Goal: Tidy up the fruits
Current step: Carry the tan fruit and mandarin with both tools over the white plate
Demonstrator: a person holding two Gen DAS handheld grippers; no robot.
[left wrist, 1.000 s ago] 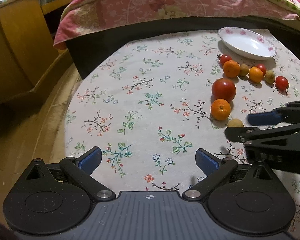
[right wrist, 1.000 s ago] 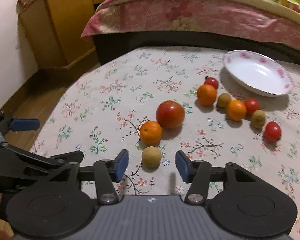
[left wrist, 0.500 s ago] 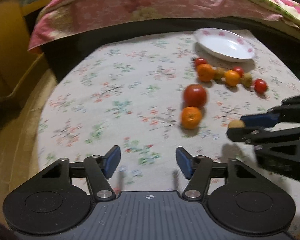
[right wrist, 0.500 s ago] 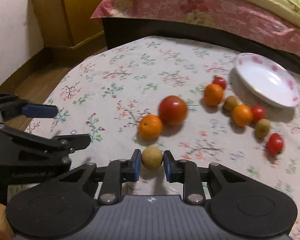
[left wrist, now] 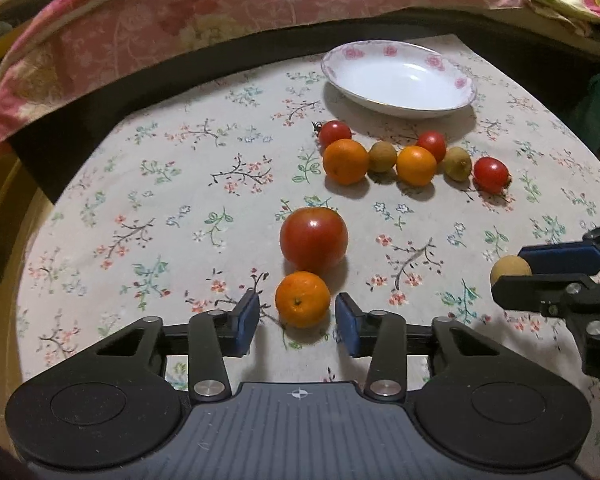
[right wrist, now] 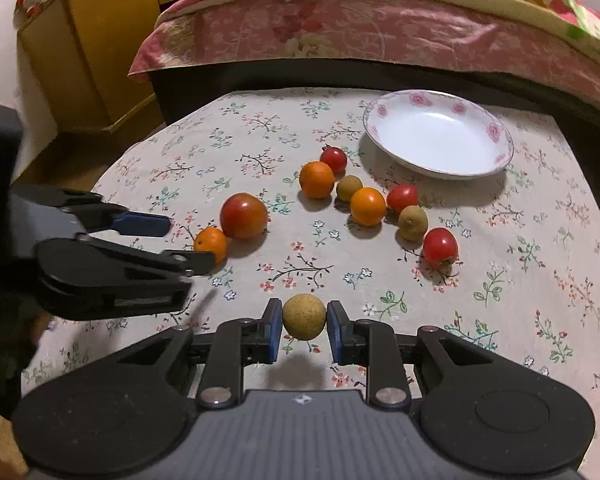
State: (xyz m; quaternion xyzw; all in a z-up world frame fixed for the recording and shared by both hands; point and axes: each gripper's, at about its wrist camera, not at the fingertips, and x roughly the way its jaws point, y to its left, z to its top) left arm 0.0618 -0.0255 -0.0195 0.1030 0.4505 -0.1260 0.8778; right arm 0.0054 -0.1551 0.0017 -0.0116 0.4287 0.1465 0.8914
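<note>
Right tool (right wrist: 304, 326) level, gripping longan (right wrist: 304, 317), seemingly lifted

A floral tablecloth (left wrist: 180, 200) spreads before a bed.
Behind it, a pink flowered quilt (right wrist: 340, 28) hangs over the bed's dark frame (right wrist: 300, 76); a yellow wooden cabinet (right wrist: 92, 52) stands at the left against a pale wall.

No words, brands or numbers can be read anywhere. Each hand-held gripper body bears only a small crosshair mark.
</note>
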